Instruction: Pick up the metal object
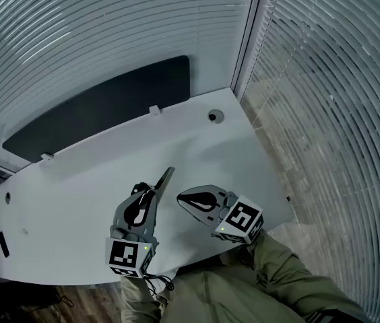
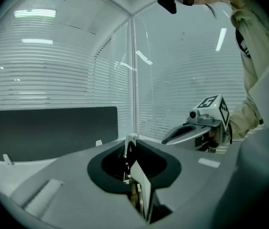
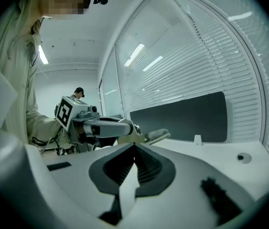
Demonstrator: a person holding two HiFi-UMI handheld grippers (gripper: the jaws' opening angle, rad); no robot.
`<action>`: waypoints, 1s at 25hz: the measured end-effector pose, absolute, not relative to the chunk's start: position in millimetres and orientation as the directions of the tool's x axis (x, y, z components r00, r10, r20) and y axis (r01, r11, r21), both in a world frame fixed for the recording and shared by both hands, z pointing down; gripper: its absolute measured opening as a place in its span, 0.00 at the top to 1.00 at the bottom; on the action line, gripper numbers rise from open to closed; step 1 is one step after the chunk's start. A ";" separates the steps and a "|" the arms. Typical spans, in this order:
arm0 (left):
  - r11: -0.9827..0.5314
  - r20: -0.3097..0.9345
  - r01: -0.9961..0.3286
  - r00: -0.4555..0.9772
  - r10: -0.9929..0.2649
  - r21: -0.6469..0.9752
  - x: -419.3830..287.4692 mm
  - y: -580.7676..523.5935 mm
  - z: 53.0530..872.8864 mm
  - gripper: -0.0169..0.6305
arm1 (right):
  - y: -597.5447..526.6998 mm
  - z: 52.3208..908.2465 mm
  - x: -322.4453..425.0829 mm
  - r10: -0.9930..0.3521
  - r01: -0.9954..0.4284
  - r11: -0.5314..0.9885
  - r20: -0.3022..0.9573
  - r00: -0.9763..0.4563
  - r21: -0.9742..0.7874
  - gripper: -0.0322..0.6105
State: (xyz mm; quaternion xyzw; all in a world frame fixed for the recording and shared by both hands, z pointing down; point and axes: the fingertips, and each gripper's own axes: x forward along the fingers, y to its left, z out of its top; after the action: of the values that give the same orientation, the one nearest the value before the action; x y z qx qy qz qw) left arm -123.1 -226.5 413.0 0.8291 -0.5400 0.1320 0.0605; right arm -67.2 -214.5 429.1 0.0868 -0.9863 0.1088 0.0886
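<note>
1. Your left gripper point(image 1: 151, 195) has its jaws pinching the metal object point(image 1: 166, 178). The piece sits edge-on between them and juts out past the tips toward the far side.
2. Your right gripper point(image 1: 180, 196) has its jaws pressed together with nothing between them. It lies just right of the left gripper, with its tips near the object but apart from it.
3. Location: the object is over the near middle of the white counter point(image 1: 75, 180). In the right gripper view it appears to hang clear of the surface, and no contact shows.
4. Handling, as a judgement: this is a flat, narrow, stiff strip, probably light. Bare metal is likely slippery. With much of its length reaching beyond the jaws, it could pivot in the grip if knocked. Your hold is at its near end, and a hold closer to mid-length would be steadier.
5. Edges: the counter's near edge runs under both grippers, and its right edge passes close beside the right gripper. Beyond that edge hang the blinds point(image 1: 331, 113). A dark panel point(image 1: 102, 106) stands along the far edge, and a round hole point(image 1: 215, 116) sits by the far right corner.
6. Open room: the counter to the left and far of the object is bare, and nothing shows above it. The tight side is the right, so swing the protruding end away from your other gripper.
</note>
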 end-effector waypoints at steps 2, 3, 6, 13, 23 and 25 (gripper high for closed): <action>-0.409 0.265 -0.911 0.382 -0.885 -0.056 -120.2 -217.1 401.2 0.90 | -207.0 419.3 -63.8 -0.160 -0.193 0.963 0.183 -0.970 -0.185 0.95; -0.413 0.256 -0.909 0.384 -0.887 -0.065 -117.7 -212.7 396.7 0.89 | -203.4 415.5 -61.6 -0.163 -0.195 0.965 0.179 -0.970 -0.176 0.95; -0.417 0.234 -0.904 0.388 -0.892 -0.090 -110.1 -197.4 389.9 0.89 | -190.4 408.9 -54.0 -0.173 -0.198 0.969 0.163 -0.971 -0.150 0.95; -0.419 0.193 -0.904 0.398 -0.897 -0.086 -100.7 -142.4 370.8 0.89 | -135.3 392.1 -40.9 -0.184 -0.204 0.970 0.147 -0.972 -0.131 0.95; -0.402 0.153 -0.911 0.387 -0.910 -0.091 -99.8 -38.7 365.9 0.89 | -38.6 382.4 -36.9 -0.207 -0.217 0.973 0.114 -0.972 -0.083 0.95; -0.405 0.143 -0.909 0.390 -0.910 -0.099 -97.1 -13.8 369.7 0.89 | -16.6 385.4 -33.9 -0.217 -0.226 0.971 0.104 -0.970 -0.076 0.95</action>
State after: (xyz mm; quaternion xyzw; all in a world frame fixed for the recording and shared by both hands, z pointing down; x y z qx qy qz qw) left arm -97.1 -13.8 369.7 0.8336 -0.5454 0.0872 -0.0025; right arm -33.9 -16.6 385.4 0.1117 -0.9916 0.0434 0.0477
